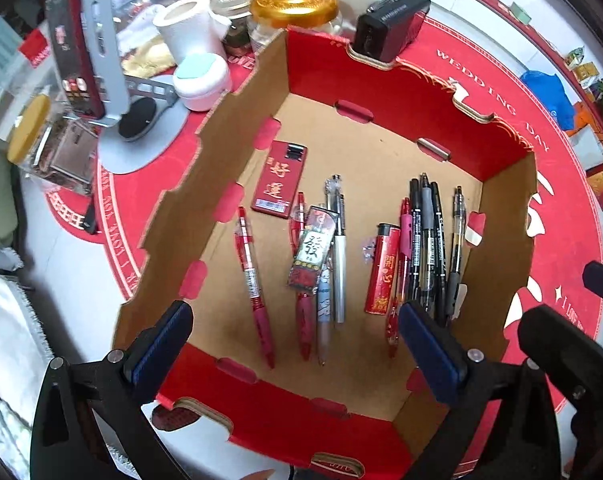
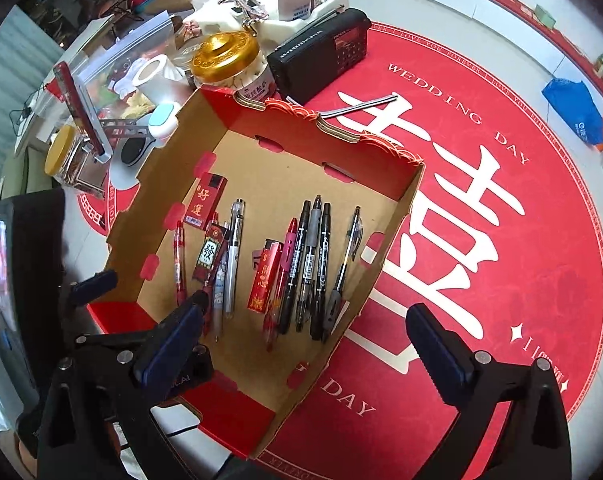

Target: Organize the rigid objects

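- Red round mat (image 2: 501, 240) with white lettering covers the white tabletop (image 2: 441, 8), and a cardboard tray (image 1: 237, 128) with red outer walls sits on the mat.
- Inside the tray the pens and lighters lie roughly parallel in two groups on the brown floor.
- Left group: a red pen (image 1: 255, 284) lies alone at the outside; beside it a second red pen, a pale patterned pen and a white pen (image 1: 338, 248) lie close together, with a lighter (image 1: 311, 254) bearing a green character lying across them.
- A flat red lighter (image 1: 279, 179) with gold characters lies just beyond that group, near the tray's left wall.
- Right group: a red lighter (image 1: 384, 270) lies beside a pink-clipped pen, then three black markers (image 1: 427, 240) touching one another, then a clear-barrelled black pen (image 1: 456, 236) nearest the right wall.
- Left tool (image 1: 295, 346) hangs over the tray's near end, jaws spread wide with nothing between them.
- Right tool (image 2: 305, 336) hangs over the tray's near right corner, jaws also wide and empty; one finger is above the tray, the other above the mat.
- Beyond the tray stand a gold-lidded jar (image 2: 227, 60), a black radio (image 2: 321, 52), a paper roll (image 1: 191, 24) and a phone on a grey stand (image 1: 101, 56).
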Motion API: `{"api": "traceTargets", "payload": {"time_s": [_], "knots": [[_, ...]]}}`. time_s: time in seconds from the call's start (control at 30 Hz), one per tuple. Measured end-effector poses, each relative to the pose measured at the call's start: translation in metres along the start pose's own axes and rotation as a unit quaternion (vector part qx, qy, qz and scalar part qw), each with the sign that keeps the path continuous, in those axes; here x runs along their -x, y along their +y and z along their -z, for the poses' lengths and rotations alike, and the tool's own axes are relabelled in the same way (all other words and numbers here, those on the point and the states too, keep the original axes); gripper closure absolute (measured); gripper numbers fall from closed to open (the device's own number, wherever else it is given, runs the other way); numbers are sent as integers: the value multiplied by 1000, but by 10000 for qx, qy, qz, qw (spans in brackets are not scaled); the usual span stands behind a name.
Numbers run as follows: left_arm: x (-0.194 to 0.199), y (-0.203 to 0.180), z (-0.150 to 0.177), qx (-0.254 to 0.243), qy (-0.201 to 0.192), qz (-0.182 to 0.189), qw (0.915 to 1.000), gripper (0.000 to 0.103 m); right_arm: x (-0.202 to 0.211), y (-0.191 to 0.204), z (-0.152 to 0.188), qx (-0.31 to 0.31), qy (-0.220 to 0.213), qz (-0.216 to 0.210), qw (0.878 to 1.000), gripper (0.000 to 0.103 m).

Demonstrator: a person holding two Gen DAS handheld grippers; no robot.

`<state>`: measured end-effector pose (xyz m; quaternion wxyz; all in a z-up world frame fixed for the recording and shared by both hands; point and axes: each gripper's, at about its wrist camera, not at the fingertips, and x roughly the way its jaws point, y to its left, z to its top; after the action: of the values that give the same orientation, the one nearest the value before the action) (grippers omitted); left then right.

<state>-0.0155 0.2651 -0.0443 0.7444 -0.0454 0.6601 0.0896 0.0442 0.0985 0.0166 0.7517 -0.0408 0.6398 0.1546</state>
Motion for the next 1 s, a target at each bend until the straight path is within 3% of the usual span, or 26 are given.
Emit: {"api": "traceTargets", "payload": {"time_s": [0.17, 0.27, 0.37, 1.0], "knots": [[-1, 5, 2, 90, -6, -104, 9999, 1, 2, 3, 3, -61, -14, -17, 10000, 1], [29, 5, 8, 96, -26, -114, 9999, 1, 4, 5, 4, -43, -30, -30, 10000, 1], [35, 6, 9, 114, -16, -87, 9999, 1, 5, 6, 5, -34, -23, -1, 10000, 1], [37, 7, 19, 16, 86, -66, 9999, 1, 3, 13, 1, -9, 44, 45, 10000, 1]]}}
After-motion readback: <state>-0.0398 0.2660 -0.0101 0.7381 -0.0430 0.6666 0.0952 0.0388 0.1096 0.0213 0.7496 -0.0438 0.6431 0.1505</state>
